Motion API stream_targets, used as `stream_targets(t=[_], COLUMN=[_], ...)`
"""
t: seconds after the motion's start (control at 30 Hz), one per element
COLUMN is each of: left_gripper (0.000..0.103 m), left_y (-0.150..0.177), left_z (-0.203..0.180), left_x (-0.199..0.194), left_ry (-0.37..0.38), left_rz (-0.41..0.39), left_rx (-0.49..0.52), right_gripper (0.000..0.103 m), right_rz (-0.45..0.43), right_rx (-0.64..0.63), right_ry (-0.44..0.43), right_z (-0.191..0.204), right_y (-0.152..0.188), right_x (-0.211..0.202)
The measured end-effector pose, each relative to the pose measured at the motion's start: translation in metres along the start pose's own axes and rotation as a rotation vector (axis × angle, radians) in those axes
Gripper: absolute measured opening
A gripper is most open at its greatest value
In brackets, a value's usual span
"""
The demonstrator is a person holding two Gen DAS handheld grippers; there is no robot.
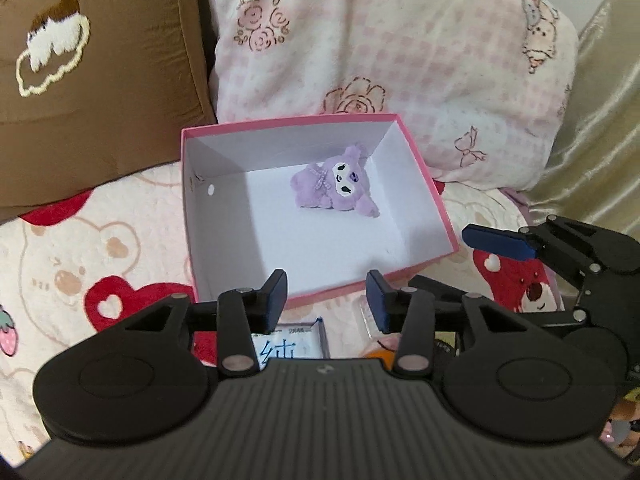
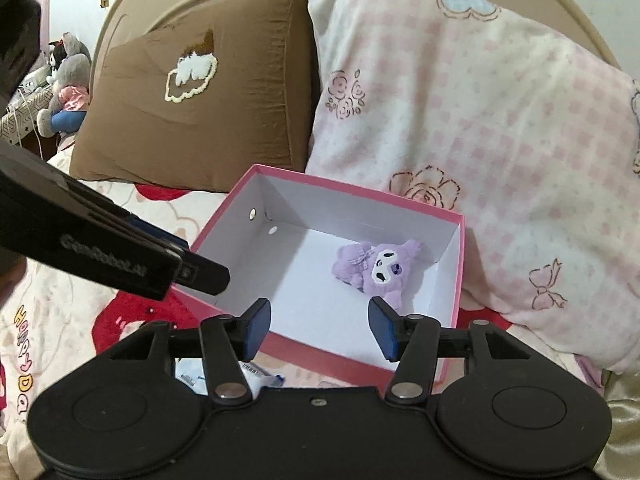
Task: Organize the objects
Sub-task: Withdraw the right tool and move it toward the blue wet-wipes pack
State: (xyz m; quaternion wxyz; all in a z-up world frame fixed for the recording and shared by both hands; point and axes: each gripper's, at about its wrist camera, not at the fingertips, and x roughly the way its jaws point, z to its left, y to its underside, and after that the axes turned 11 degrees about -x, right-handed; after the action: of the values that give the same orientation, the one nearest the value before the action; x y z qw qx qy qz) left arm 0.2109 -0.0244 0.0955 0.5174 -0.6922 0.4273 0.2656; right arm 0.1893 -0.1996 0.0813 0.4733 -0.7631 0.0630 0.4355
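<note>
A bed with a bear-and-heart blanket, and a brown pillow and a pink checked pillow propped at the back. On the blanket sits an open pink box, white inside. Both tongs hang at its near edge: left gripper spread, holding nothing; right gripper spread too. In the box's far right corner lies a small purple plush toy.
</note>
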Motion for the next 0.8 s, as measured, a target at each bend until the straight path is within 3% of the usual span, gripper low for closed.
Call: stream_targets(t=[0.13, 0.2, 0.4, 0.8], left_gripper=[0.046, 0.048, 0.061, 0.077], left_y=[0.005, 0.008, 0.02, 0.058], left_z=[-0.002, -0.002, 0.005, 0.035], left_x=[-0.013, -0.018, -0.035, -0.053], left_ry=[-0.015, -0.017, -0.02, -0.022], left_rz=[0.002, 0.004, 0.023, 0.033], left_rx=[0.017, 0.017, 0.008, -0.005], right_gripper=[0.066, 0.075, 0.09, 0.092], right_rz=[0.003, 0.011, 0.013, 0.092], right_rx=[0.044, 0.062, 0.046, 0.012], right_ry=[-0.008, -0.015, -0.065, -0.211], right_z=[-0.001, -0.001, 0.01, 0.054], right_y=[0.006, 0.008, 0.009, 0.026], right_x=[-0.008, -0.013, -0.028, -0.034])
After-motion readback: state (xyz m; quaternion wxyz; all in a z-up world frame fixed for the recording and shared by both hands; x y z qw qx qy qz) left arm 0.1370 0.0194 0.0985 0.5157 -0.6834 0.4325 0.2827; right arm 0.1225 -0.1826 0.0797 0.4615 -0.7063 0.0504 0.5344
